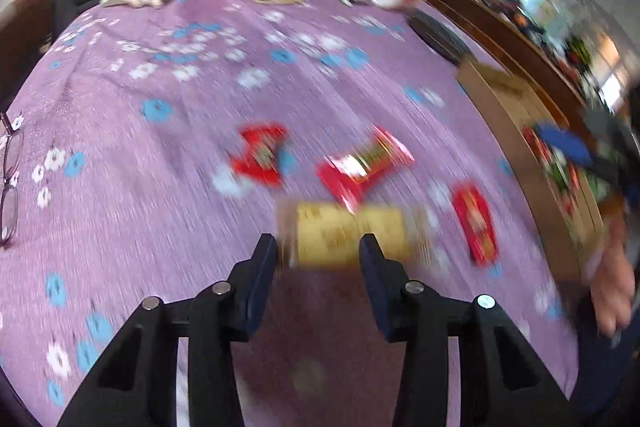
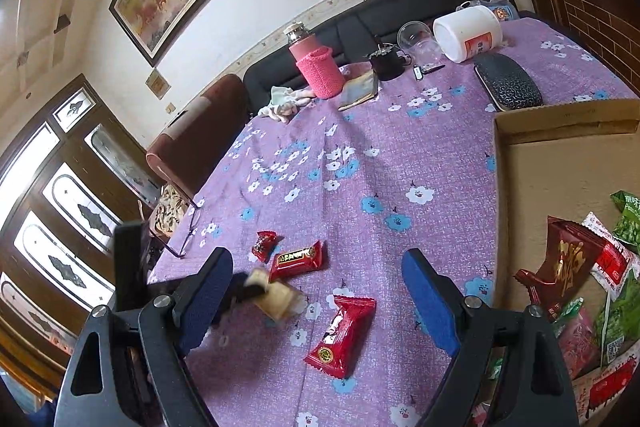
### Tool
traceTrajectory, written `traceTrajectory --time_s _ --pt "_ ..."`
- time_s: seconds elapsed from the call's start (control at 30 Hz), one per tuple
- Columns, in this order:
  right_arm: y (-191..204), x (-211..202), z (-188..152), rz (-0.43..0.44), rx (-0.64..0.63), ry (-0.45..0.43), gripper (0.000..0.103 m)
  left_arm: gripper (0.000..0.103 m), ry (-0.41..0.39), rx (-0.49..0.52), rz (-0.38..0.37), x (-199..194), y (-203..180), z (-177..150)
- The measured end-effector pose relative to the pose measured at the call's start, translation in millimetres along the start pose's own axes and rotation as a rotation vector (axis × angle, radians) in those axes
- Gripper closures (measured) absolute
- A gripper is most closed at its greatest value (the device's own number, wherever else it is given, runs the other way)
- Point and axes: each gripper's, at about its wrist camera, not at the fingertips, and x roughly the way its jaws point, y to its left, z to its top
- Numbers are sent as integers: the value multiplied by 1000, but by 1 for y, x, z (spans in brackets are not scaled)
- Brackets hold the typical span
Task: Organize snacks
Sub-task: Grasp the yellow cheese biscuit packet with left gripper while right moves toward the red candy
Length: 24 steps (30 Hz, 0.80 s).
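A yellow snack pack (image 1: pixel 320 239) lies blurred on the purple flowered cloth (image 1: pixel 200 187), right at the tips of my left gripper (image 1: pixel 318 247). Its jaws stand part way apart and the pack is wider than the gap, reaching past the right finger. In the right wrist view a dark finger of that gripper crosses the yellow pack (image 2: pixel 280 301). Three red candy packs (image 2: pixel 296 261) (image 2: pixel 264 245) (image 2: pixel 342 335) lie nearby. My right gripper (image 2: pixel 318 255) hangs above them, open wide and holding nothing. A cardboard box (image 2: pixel 560 163) on the right holds several snack bags (image 2: pixel 560 267).
At the far end of the table stand a pink bottle (image 2: pixel 316 67), a white jar (image 2: pixel 468 31), a clear cup (image 2: pixel 416 39) and a dark glasses case (image 2: pixel 508 83). Eyeglasses (image 1: pixel 8 179) lie at the left edge. A person's hand (image 1: pixel 612 287) shows beside the box (image 1: pixel 496 95).
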Motion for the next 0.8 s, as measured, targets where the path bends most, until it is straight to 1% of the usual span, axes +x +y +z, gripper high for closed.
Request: traceTrajectory --time_s 0.03,0.07,0.1,0.17,0.2,0.23,0.27,0.3,0.37,0.4,0.43,0.47,0.53,0.6,0.63,0.7,0.77,0.8 --pt "0 0 0 1 -1 1 13 61 19 31 -33 -4 -7 -8" --pt "1 0 -1 -1 -2 2 13 60 31 84 -55 -9 -19 -17" --pt "2 1 -1 -5 -5 3 13 60 14 123 -33 -13 -25 -21" --pt "3 2 -2 -12 -11 6 13 54 -37 203 43 -22 -37 -26" --pt "3 2 -2 -14 -12 7 13 46 -52 225 70 -23 -40 -24" --pt "3 2 -2 -17 -13 6 13 43 -64 240 96 -23 -41 -21" --pt "3 3 -2 -21 -16 6 13 43 -71 246 102 -23 -42 -17" --pt "3 3 -2 -25 -17 6 13 43 -70 251 77 -21 -42 -12" --pt "2 4 -2 -31 -14 6 13 37 -65 281 58 -15 -45 -2" --pt "1 4 -1 -29 -10 6 13 33 -56 294 47 -11 -46 1" --pt "1 3 -1 -27 -7 6 14 33 -33 311 22 -6 -48 4" --pt "0 3 -1 -25 -5 5 14 33 -16 328 16 -1 -49 5" --pt "-1 3 -1 -27 -2 6 14 33 0 379 38 6 -54 5" --pt "0 2 0 -21 1 9 13 33 4 420 94 14 -58 5" --pt "0 2 -1 -19 0 10 13 33 7 431 107 17 -59 5" --pt "4 3 -2 -21 -13 12 13 32 10 420 101 23 -60 5" --pt "7 4 -3 -40 -33 17 13 33 -6 401 106 24 -63 5" --pt "8 6 -4 -58 -43 25 13 37 -13 390 118 24 -64 5"
